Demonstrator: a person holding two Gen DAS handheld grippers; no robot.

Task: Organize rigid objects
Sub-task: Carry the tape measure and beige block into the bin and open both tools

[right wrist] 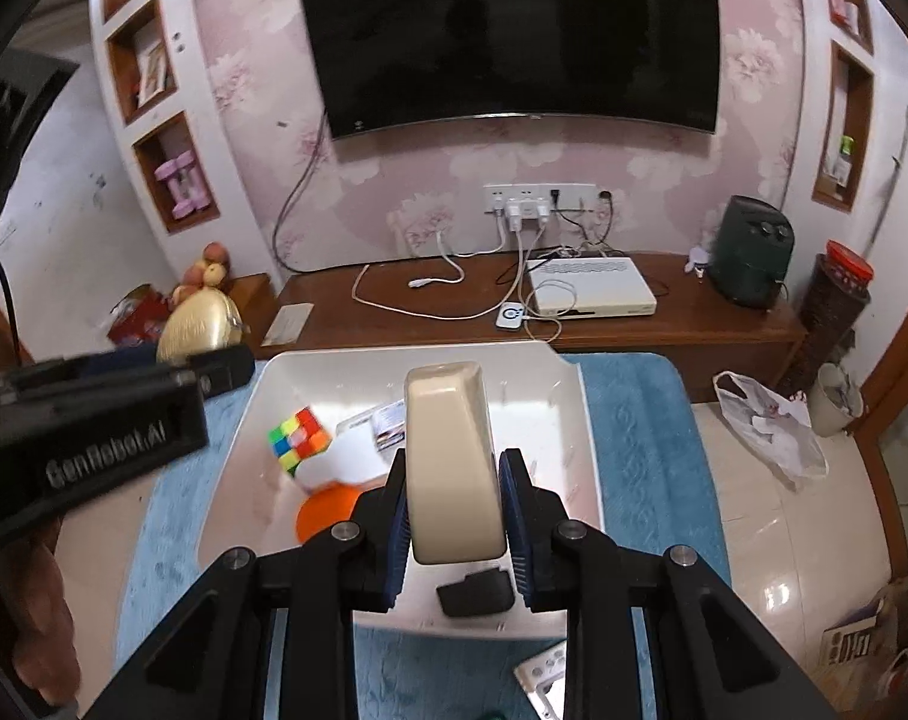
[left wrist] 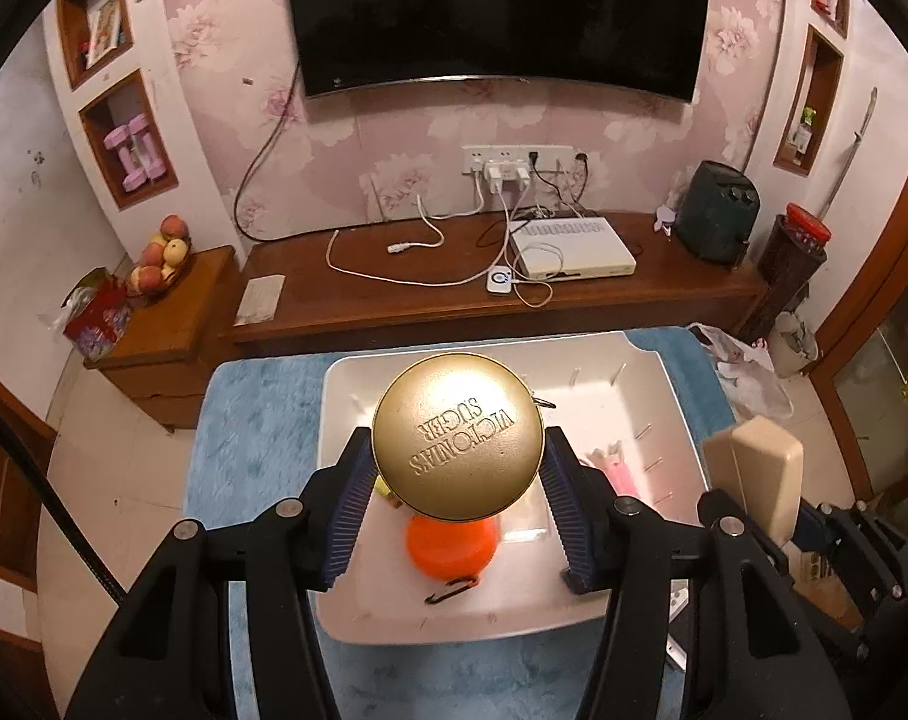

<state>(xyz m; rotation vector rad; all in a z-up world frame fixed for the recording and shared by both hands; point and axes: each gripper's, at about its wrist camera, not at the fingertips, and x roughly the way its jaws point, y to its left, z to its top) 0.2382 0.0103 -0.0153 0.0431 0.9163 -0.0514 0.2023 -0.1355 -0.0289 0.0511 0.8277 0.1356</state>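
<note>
While the gold tin (left wrist: 457, 435) sits pinched between the left gripper (left wrist: 457, 480) pads above the white bin (left wrist: 664, 378), keep it level and lower gently. Right gripper (right wrist: 457, 516) is clamped narrow on the beige block (right wrist: 451, 462), over the same bin. Cube (right wrist: 298, 439) and orange lid (right wrist: 325, 510) crowd the floor; the right half looks freer, rim close.

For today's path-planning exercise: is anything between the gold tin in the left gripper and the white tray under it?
Nothing visible blocks the drop. The gold tin hangs over the white tray, but an orange disc lies on the tray floor directly beneath.
</note>
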